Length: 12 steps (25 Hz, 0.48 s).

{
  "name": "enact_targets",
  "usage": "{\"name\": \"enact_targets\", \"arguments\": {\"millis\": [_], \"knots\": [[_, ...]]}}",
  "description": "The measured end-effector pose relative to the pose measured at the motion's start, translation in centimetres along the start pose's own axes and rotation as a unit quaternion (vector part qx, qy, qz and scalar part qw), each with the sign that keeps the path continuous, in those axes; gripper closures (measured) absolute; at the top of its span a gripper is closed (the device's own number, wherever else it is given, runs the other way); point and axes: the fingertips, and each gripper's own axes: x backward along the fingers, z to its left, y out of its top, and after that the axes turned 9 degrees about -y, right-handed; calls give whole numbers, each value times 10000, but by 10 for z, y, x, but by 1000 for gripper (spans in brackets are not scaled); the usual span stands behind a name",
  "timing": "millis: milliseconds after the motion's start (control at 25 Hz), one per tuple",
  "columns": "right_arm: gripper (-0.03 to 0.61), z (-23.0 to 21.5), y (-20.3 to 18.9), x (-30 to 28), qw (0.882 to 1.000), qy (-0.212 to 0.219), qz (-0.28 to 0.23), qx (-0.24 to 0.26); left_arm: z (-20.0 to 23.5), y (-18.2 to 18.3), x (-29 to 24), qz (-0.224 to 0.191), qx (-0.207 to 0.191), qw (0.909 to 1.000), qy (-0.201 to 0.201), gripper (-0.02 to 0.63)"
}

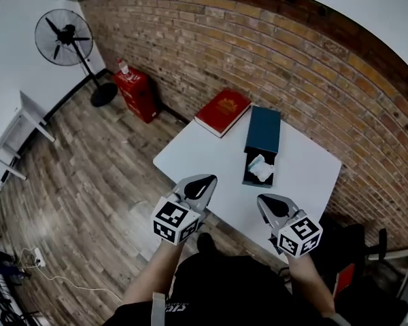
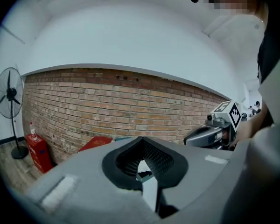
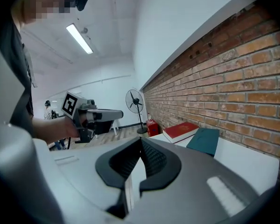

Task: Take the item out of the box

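A dark teal box (image 1: 264, 130) lies on the white table (image 1: 190, 156). Its open end (image 1: 259, 169) faces me and holds a white crumpled item (image 1: 261, 168). Both grippers hover over the table's near edge, short of the box and touching nothing. My left gripper (image 1: 207, 180) sits to the box's left with its jaws together and empty. My right gripper (image 1: 264, 200) is just in front of the open end, its jaws also closed with nothing between them. The right gripper view shows the teal box (image 3: 203, 139) lying flat ahead.
A red book (image 1: 222, 111) lies on the table left of the box, near the brick wall (image 1: 313, 66). A red canister (image 1: 137, 94) and a standing fan (image 1: 66, 38) are on the wooden floor at the left. A white cable (image 1: 68, 284) lies on the floor.
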Motion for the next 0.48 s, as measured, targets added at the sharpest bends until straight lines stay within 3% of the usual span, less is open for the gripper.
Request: {"name": "enact_targets", "arguments": {"millis": [280,480], "knots": [[578,-13,8,-31,9977,-644,140,-137,49,3,-31,-2,260,9972,-701,615],[578,-43,-6,-27,9918,-1159,307,-447,48,-2,-61,118,348,9928,-1139,615]]}}
